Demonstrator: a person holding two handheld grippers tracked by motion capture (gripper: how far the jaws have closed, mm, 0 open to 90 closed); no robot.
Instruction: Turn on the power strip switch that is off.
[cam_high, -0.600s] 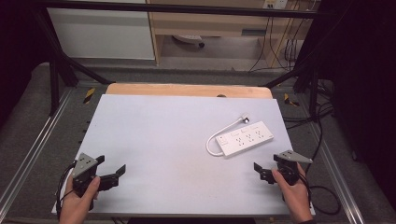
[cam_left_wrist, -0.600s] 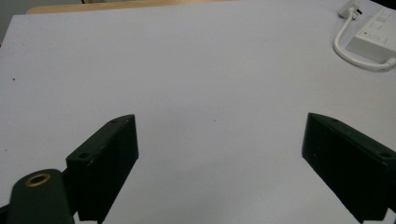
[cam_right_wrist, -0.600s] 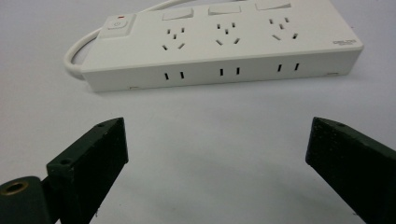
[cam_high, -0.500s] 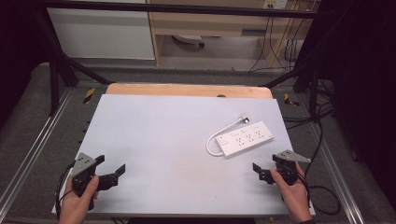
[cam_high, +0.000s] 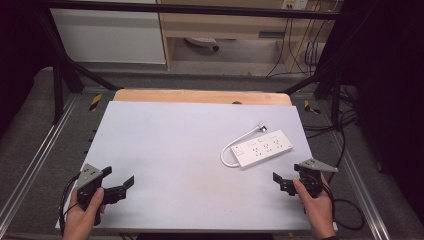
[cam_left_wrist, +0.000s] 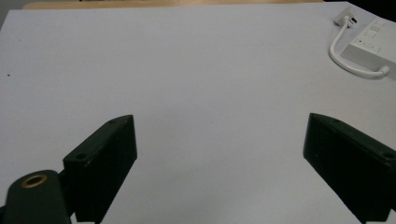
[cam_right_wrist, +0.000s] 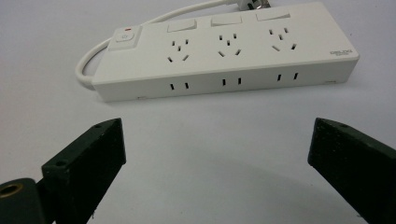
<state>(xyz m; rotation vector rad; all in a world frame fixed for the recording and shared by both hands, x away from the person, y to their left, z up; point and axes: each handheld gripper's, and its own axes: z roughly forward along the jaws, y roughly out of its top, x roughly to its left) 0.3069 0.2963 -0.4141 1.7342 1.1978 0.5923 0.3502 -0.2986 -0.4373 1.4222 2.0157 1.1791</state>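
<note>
In the high view, a flat pale grey-white rectangular table top (cam_high: 190, 160) is being shown, with a light wooden strip (cam_high: 200, 96) running along its far edge. A white plastic power strip (cam_high: 263, 148) is lying flat on the right half of the table, its short white cable (cam_high: 234, 145) curling round its left end to a white plug (cam_high: 262, 126) lying just beyond its far side. The black left gripper (cam_high: 120, 187) is being held in a hand (cam_high: 82, 215) at the near left corner, its jaws standing wide apart with nothing between them. The black right gripper (cam_high: 281, 181) is being held in the other hand (cam_high: 315, 205) at the near right, just short of the power strip and apart from it.

In the left gripper view, the two black jaws are being held wide open over bare table (cam_left_wrist: 187, 84), and the power strip (cam_left_wrist: 373, 42) is being seen far off at the upper right, with its cable (cam_left_wrist: 348, 63) looping beside it.

In the right gripper view, the jaws are likewise being held wide apart and empty. The power strip (cam_right_wrist: 229, 51) is lying just ahead of them, three socket groups and a switch with a red mark facing up.
</note>
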